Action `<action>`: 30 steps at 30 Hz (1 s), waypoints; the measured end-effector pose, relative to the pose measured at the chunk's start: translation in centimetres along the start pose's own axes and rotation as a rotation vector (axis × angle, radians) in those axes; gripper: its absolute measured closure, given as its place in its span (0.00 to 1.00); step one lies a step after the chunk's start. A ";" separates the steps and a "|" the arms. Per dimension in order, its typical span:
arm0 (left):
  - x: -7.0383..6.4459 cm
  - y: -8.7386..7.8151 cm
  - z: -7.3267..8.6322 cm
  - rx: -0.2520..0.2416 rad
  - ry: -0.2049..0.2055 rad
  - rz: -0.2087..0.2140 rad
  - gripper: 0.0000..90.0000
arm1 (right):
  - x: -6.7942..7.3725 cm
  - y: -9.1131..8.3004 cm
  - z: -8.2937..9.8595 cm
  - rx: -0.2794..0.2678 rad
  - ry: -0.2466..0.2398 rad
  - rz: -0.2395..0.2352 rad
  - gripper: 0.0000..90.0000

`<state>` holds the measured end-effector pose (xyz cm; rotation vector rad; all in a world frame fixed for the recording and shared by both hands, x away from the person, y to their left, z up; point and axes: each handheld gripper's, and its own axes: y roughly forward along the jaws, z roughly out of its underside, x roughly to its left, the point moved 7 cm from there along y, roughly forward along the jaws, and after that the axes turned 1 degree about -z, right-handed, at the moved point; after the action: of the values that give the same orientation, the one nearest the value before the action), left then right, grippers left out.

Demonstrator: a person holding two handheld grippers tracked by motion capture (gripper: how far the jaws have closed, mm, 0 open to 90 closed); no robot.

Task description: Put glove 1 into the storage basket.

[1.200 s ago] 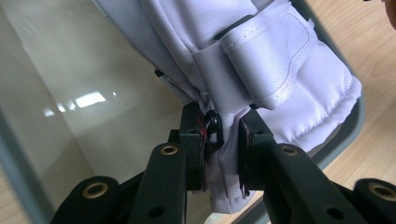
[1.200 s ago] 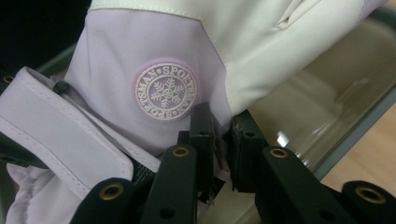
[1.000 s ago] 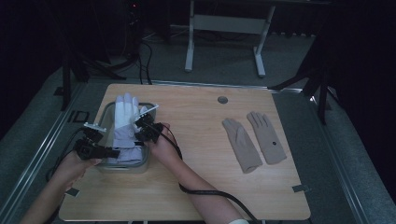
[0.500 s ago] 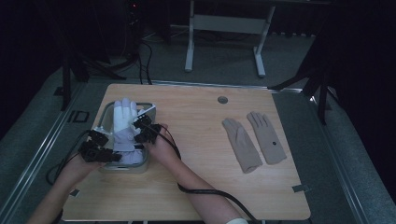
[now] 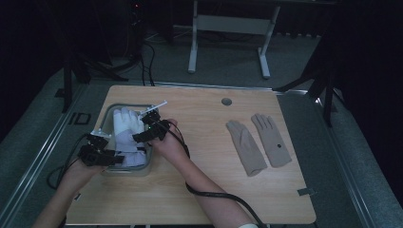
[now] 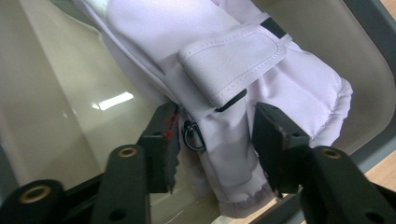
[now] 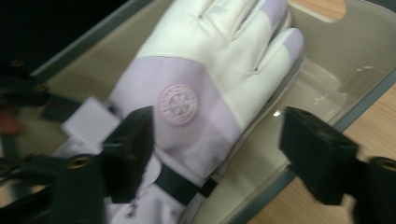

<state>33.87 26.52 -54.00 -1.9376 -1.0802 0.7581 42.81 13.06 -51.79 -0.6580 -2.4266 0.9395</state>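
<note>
Dark studio floor rings a pale wooden desk (image 5: 199, 190), where 2 tools work at a glove in a tray.

Nearest, at 9 o'clock on the desk, the left tool (image 6: 212, 140) has its jaws parted around the cuff of the white-and-lilac ski glove (image 5: 126, 130), touching the fabric near the strap but not yet pinching it, probably to steady that end. Just beyond, the right tool (image 7: 215, 140) hovers wide open over the glove's back, holding nothing, likely lining up a grip. The glove lies inside the grey tray (image 5: 108, 114), fingers toward 12 o'clock. Farther off, at 3 o'clock, 2 beige gloves (image 5: 256, 145) lie flat side by side.
</note>
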 end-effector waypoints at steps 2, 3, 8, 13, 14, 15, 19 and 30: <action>0.0 -0.4 -0.1 -0.027 -0.002 -0.016 0.54 | 0.2 -0.5 -0.1 -0.008 -0.024 -0.028 0.18; 0.0 -0.6 -0.2 -0.039 -0.006 -0.017 0.54 | 0.3 -0.8 -0.1 -0.016 -0.034 -0.025 0.20; -0.8 -1.9 -0.9 -0.103 -0.004 -0.014 0.54 | 0.2 -2.1 -0.1 -0.045 -0.055 -0.037 0.18; -2.3 -2.5 -2.0 -0.158 0.007 0.011 0.57 | -0.3 -3.4 0.1 -0.069 -0.070 -0.024 0.16; -2.6 -2.6 -2.2 -0.170 0.012 0.011 0.57 | -0.4 -3.6 0.2 -0.067 -0.070 -0.026 0.16; -2.6 -2.6 -2.2 -0.170 0.012 0.011 0.57 | -0.4 -3.6 0.2 -0.067 -0.070 -0.026 0.16; -4.0 -2.9 -3.1 -0.207 0.025 0.027 0.57 | -1.1 -4.5 0.7 -0.079 -0.077 -0.013 0.16; -7.9 -2.1 -4.8 -0.248 0.074 0.084 0.53 | -3.1 -7.6 2.2 -0.102 -0.069 0.009 0.15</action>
<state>33.17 18.67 -48.77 -2.2141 -1.0954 0.6146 41.95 5.24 -48.58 -0.6835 -2.5482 0.8600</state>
